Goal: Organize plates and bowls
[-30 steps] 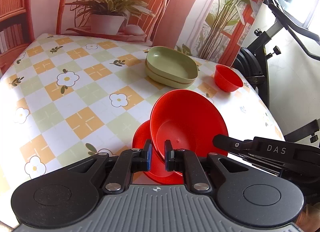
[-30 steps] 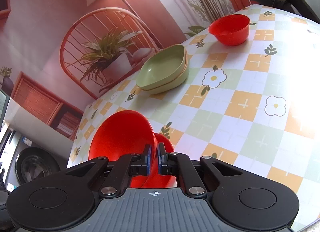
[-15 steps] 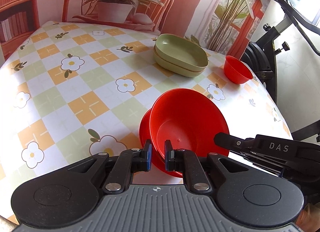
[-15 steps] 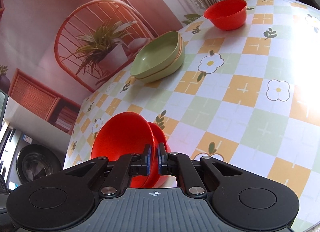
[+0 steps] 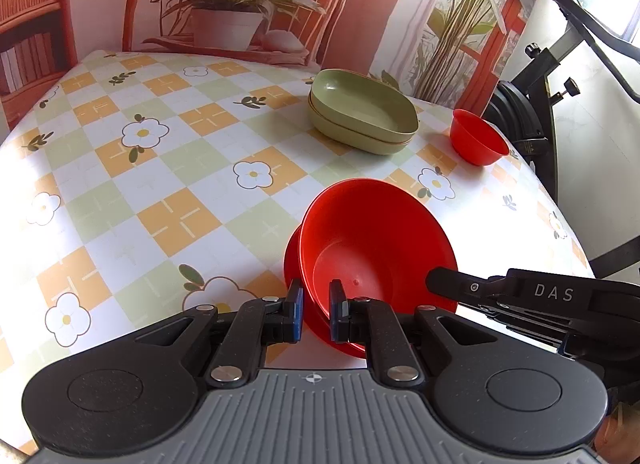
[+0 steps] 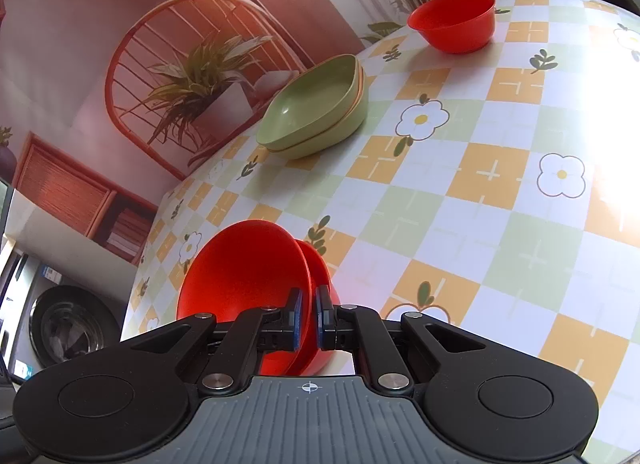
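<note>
Two red bowls (image 5: 376, 240), nested and tilted, have risen off the bench (image 5: 160, 168) and drawn back from the green plates (image 5: 362, 110). Left tool (image 5: 316, 314) and right tool (image 6: 308, 318) each pinch the rim, nearly closed. Small red bowl (image 5: 478, 138) beside the plates awaits stacking.

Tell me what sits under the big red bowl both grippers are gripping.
A second red bowl is nested beneath the large red plastic bowl, only its rim edge showing. The upper bowl covers the rest, so I can't see whether the lower one rests on the checked tablecloth.
</note>
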Available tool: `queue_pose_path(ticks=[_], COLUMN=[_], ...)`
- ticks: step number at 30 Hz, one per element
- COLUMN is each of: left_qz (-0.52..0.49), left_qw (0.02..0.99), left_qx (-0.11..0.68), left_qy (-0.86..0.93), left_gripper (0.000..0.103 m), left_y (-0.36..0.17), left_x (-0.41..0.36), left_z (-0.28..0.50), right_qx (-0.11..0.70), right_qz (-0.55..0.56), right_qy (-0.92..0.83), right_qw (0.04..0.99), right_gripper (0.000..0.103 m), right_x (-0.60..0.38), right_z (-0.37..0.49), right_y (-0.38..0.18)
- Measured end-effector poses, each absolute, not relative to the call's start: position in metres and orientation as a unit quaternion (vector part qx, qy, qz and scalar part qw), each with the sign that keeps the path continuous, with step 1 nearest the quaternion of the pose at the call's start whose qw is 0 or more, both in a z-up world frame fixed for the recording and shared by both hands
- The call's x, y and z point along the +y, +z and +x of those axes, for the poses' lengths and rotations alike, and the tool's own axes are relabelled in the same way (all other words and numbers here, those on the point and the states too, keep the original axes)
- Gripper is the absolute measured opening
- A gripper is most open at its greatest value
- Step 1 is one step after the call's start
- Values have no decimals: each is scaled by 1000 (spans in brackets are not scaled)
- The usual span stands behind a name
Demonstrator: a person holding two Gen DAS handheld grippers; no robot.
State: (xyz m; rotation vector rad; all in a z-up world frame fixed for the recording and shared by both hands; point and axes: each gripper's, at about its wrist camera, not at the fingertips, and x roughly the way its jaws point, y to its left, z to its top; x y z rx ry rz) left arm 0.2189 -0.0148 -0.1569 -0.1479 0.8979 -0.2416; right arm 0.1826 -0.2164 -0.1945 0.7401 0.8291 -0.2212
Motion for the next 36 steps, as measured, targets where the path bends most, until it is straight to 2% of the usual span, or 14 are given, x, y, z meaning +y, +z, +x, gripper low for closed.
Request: queue_pose_path(ticks=[36], left_qz=[-82], left_qw=[897], left_qx=[417], left_qy=[-124], left_gripper=[17], left_y=[-160], left_x=[-8], left_z=[215], right_qx=[394], right_qz=[335], right_qy=[-105], right_qw=[849], right_gripper=[8], right_x=[-217], right_z=[183], right_y=[-195])
